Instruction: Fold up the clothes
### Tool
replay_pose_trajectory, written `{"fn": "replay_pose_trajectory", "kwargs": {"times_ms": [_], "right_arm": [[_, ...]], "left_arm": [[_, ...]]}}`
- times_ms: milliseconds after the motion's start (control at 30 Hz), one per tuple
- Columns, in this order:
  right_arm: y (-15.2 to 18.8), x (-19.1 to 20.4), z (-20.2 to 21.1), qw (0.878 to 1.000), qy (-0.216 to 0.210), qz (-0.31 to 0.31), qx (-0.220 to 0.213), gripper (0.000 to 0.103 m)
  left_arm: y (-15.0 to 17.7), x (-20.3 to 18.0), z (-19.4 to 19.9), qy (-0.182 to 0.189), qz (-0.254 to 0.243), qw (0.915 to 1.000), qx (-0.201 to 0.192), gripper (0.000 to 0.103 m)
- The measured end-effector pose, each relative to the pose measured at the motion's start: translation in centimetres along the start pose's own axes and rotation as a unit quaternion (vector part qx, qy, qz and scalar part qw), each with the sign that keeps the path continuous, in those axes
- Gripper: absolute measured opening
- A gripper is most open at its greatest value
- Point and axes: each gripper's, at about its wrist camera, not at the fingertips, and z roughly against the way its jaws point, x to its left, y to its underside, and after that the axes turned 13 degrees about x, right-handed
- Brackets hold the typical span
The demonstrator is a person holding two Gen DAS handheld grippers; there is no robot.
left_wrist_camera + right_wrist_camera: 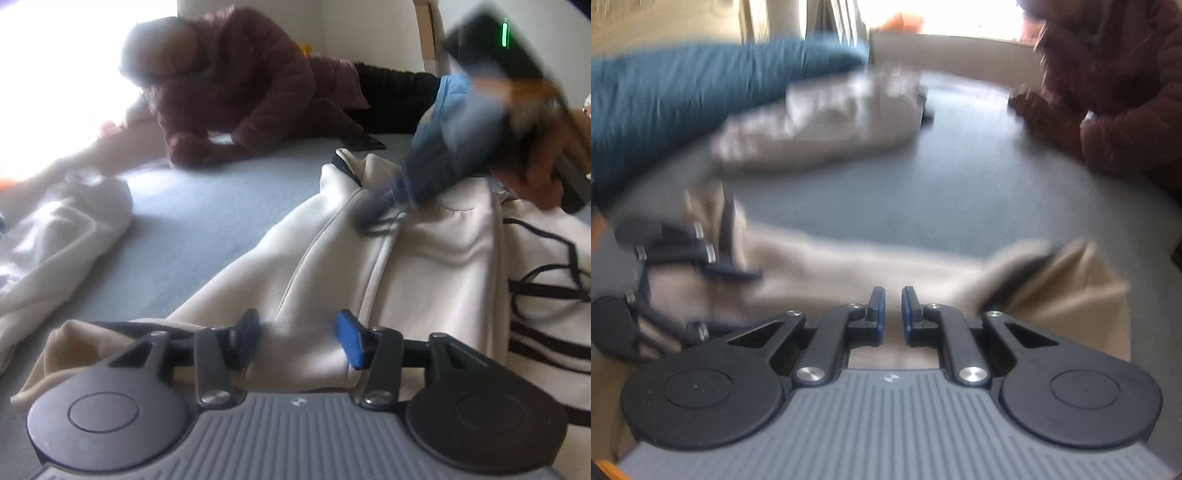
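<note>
A cream garment (424, 258) with a drawstring and dark stripes lies spread on the grey-blue bed (192, 229). My left gripper (300, 338) stands open at its near end. A ridge of cream cloth lies between the blue pads, which do not press on it. In the left wrist view my right gripper (373, 216) is a blur, tips down on the garment by the drawstring, held by a hand in a blue sleeve. The right wrist view shows the right gripper (893, 314) nearly shut, with cream garment (849, 269) in the narrow slit. The left gripper (720, 302) shows at the left.
A second pale garment (62, 236) (827, 125) lies bunched farther off on the bed. A person in a maroon padded jacket (236, 92) (1115, 92) lies along the far side. A black cord (546, 266) trails over the garment at the right. A blue sleeve (683, 92) crosses the upper left.
</note>
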Motion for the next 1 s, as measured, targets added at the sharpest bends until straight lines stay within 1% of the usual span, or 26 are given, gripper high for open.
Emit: {"fn": "replay_pose_trajectory", "kwargs": {"times_ms": [67, 100, 167, 200, 233, 267, 300, 333, 367, 400, 433, 467, 500, 567, 633, 667, 733, 800, 833, 867, 967, 1000], "right_arm": [[1.6, 0.4, -1.5, 0.999, 0.016, 0.032, 0.025, 0.01], [1.5, 0.6, -1.3, 0.999, 0.019, 0.039, 0.025, 0.01], [0.3, 0.6, -0.5, 0.999, 0.02, 0.025, 0.034, 0.012], [-0.5, 0.6, 0.1, 0.999, 0.017, 0.015, 0.031, 0.012], [-1.3, 0.6, 0.9, 1.0, 0.015, 0.01, 0.009, 0.012], [-1.9, 0.6, 1.7, 1.0, 0.019, 0.009, -0.017, 0.012], [-2.4, 0.7, 2.3, 0.999, 0.027, 0.01, -0.038, 0.012], [-2.9, 0.7, 2.7, 0.998, 0.035, 0.01, -0.057, 0.012], [-3.1, 0.6, 2.3, 0.997, 0.043, 0.01, -0.062, 0.012], [-3.0, 0.5, 1.4, 0.997, 0.053, 0.011, -0.054, 0.013], [-2.9, 0.3, 0.5, 0.997, 0.062, 0.011, -0.046, 0.014], [-2.5, -0.1, -0.6, 0.997, 0.068, 0.01, -0.04, 0.016], [-1.7, -0.6, -1.9, 0.997, 0.068, 0.006, -0.038, 0.016], [-0.4, -1.5, -3.7, 0.997, 0.065, -0.006, -0.034, 0.016], [-0.6, -2.4, -3.2, 0.998, 0.046, -0.035, -0.035, 0.017], [-0.7, -2.8, -2.9, 0.997, 0.045, -0.045, -0.035, 0.017], [-0.8, -3.5, -2.3, 0.996, 0.063, -0.053, -0.035, 0.017], [-0.9, -4.2, -1.7, 0.994, 0.082, -0.06, -0.035, 0.018], [-0.8, -4.9, -1.8, 0.993, 0.088, -0.072, -0.026, 0.018], [-0.5, -5.9, -2.2, 0.992, 0.084, -0.091, -0.016, 0.019], [0.3, -7.4, -2.3, 0.99, 0.054, -0.127, -0.024, 0.02], [0.1, -7.1, -1.9, 0.99, 0.059, -0.128, -0.022, 0.02]], "left_arm": [[-0.2, -0.3, 0.1, -0.008, -0.003, 0.9999, 0.006, 0.056], [-0.4, -0.1, 0.2, -0.005, 0.001, 0.9999, 0.011, 0.056], [-1.1, 0.7, 1.2, 0.005, 0.022, 0.9997, 0.011, 0.056], [-1.4, 1.2, 1.8, 0.007, 0.034, 0.9994, 0.003, 0.056], [-1.7, 1.5, 2.5, 0.005, 0.044, 0.999, -0.01, 0.058], [-2.0, 1.8, 2.9, -0.002, 0.05, 0.9985, -0.021, 0.064], [-2.2, 1.9, 2.8, -0.016, 0.046, 0.9986, -0.021, 0.067], [-2.3, 1.9, 2.4, -0.034, 0.037, 0.9987, -0.013, 0.069], [-2.2, 1.9, 1.5, -0.05, 0.025, 0.9984, 0.004, 0.07], [-1.9, 1.9, 0.4, -0.066, 0.011, 0.9974, 0.028, 0.072], [-1.3, 2.1, -0.6, -0.07, 0.007, 0.9968, 0.039, 0.079], [-0.6, 2.5, -0.8, -0.061, 0.02, 0.9975, 0.028, 0.082], [-0.2, 3.0, -0.8, -0.052, 0.036, 0.9978, 0.02, 0.084], [0.0, 3.9, -0.6, -0.041, 0.058, 0.9972, 0.021, 0.089], [0.3, 4.1, -0.2, -0.039, 0.064, 0.997, 0.018, 0.089], [0.4, 4.1, 0.2, -0.043, 0.061, 0.9971, 0.015, 0.09], [0.3, 4.5, 0.6, -0.047, 0.065, 0.9968, 0.008, 0.09], [1.0, 4.9, 0.6, -0.044, 0.075, 0.9962, 0.008, 0.092], [1.4, 5.0, 0.5, -0.042, 0.08, 0.9959, 0.008, 0.093], [1.5, 5.1, 0.5, -0.042, 0.083, 0.9957, 0.008, 0.093], [1.4, 5.1, 1.0, -0.046, 0.088, 0.995, 0.003, 0.093], [1.2, 5.0, 1.6, -0.05, 0.093, 0.9944, -0.003, 0.093]]}}
